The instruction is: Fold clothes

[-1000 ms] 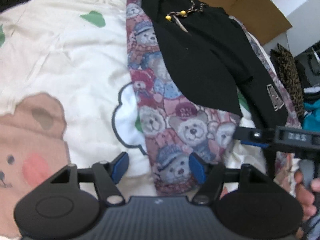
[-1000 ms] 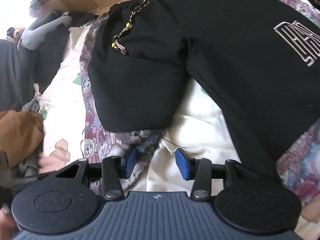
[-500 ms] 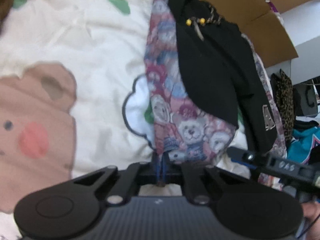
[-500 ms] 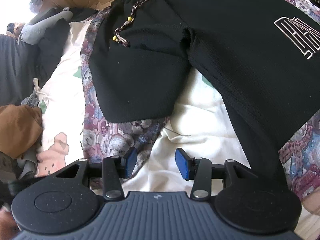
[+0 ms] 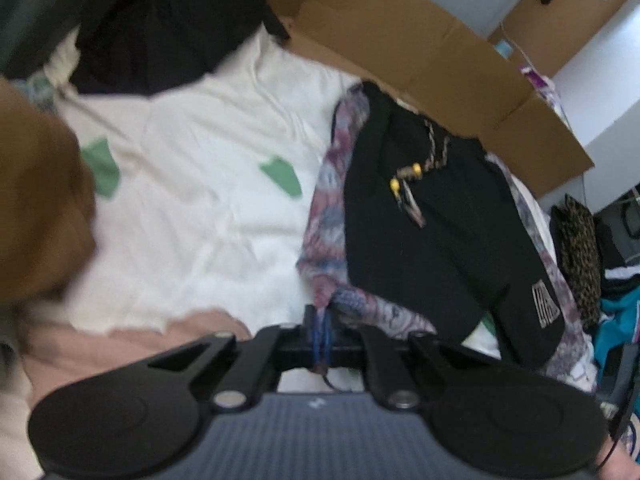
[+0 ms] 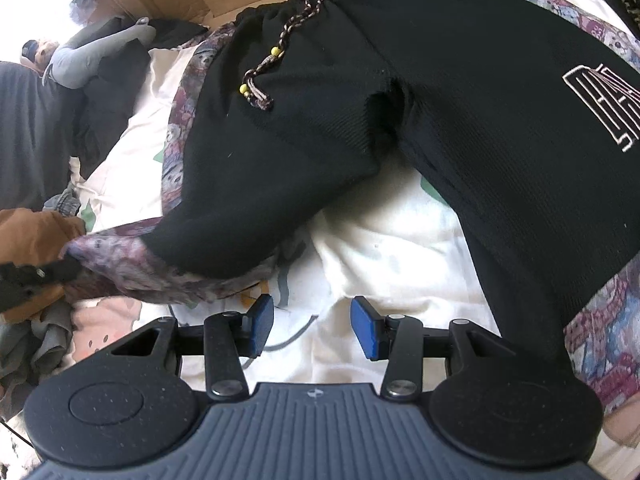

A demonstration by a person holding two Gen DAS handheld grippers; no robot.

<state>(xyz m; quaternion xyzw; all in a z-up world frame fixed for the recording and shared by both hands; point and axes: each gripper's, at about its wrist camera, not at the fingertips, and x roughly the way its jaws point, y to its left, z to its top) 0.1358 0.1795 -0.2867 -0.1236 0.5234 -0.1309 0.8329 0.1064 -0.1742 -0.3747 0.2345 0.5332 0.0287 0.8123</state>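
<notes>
A pair of black shorts with a braided, yellow-beaded drawstring lies on a teddy-bear patterned garment spread over a cream bed sheet. My left gripper is shut on the near corner of the teddy-bear garment and holds it lifted off the sheet; the black shorts ride on it. In the right wrist view that lifted corner stretches toward the left gripper at the left edge. My right gripper stands open over the sheet, below the shorts' crotch, with nothing between its pads.
Flattened cardboard lies along the far side of the bed. A dark garment sits at the far left, a brown one close by at the left. More clothes pile up at the right.
My left gripper shut on the teddy-bear garment's corner and rose, pulling the corner up and left. The right gripper stayed where it was, still open.
</notes>
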